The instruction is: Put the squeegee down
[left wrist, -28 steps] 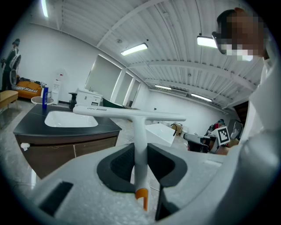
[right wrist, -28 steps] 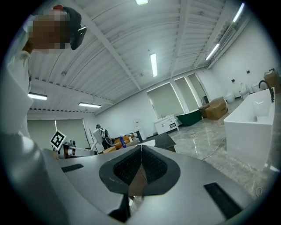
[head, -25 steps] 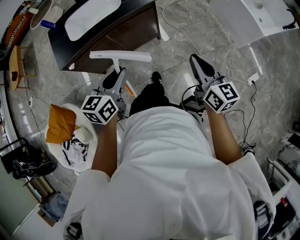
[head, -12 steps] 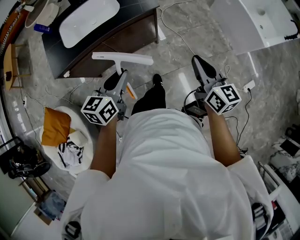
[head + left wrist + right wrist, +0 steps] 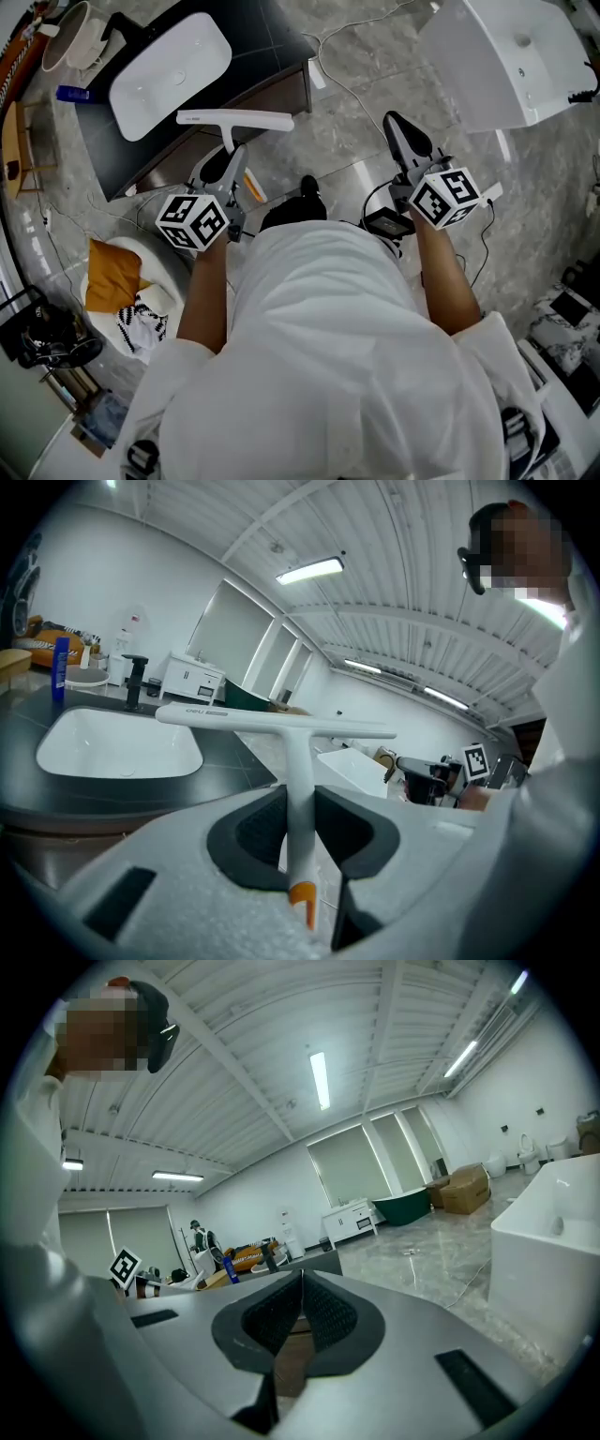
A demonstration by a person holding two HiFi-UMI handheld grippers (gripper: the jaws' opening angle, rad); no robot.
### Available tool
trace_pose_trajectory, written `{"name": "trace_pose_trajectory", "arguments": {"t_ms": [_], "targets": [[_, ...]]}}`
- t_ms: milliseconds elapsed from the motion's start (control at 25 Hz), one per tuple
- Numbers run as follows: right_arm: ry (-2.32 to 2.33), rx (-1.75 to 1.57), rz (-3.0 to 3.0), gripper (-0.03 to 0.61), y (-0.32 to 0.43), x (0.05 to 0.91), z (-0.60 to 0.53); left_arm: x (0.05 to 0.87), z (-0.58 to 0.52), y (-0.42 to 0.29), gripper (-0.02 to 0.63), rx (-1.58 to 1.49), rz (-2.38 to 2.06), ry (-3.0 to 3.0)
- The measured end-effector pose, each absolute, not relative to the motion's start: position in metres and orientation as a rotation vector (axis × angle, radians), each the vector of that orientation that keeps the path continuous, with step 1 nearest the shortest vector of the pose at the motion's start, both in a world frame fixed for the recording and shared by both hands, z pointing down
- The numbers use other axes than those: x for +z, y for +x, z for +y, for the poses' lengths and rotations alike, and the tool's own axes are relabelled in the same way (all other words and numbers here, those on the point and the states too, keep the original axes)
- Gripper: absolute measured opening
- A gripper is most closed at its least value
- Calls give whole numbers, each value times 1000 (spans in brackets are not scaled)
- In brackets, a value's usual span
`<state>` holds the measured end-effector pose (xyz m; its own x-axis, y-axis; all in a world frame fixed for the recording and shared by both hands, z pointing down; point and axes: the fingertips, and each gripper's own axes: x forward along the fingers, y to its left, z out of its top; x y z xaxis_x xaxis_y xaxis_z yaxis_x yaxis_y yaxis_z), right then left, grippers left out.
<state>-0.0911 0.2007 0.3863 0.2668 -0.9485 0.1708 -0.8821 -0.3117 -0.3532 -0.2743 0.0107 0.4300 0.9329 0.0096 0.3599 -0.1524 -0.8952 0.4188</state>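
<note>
The squeegee [image 5: 236,119] is clamped by its handle in the left tool [image 5: 228,159], its blade held near the sink [image 5: 169,61]; the right tool [image 5: 398,127] is closed on nothing.

The squeegee [image 5: 298,761] between the left gripper's [image 5: 300,822] jaws is smooth white plastic with a slight sheen, orange at the handle's end. The pads [image 5: 255,834] pressing on it are black, matt and finely ribbed. The shell round them is grainy matt grey. Beyond the jaws, a glossy white basin [image 5: 117,747] sits in a dark matt counter [image 5: 230,761].
</note>
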Motion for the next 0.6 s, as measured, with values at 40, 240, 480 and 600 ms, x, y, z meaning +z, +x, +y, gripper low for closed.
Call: {"name": "trace_pose_trajectory", "arguments": {"t_ms": [40,240,480,600], "targets": [[-2347,-524,1718,15,-83,385,197,428,6,-264,91,488,-100,2641],[-2353,-532,1742,15,-45,383,175,419,-19,-222,91,442,-104,2635],[-2343,-531,1737,15,5,383,165,424,-27,-178,91,453,-121,2615],[-2316,-546,1771,15,41,388,156,426,-34,-153,91,457,-173,2610]]}}
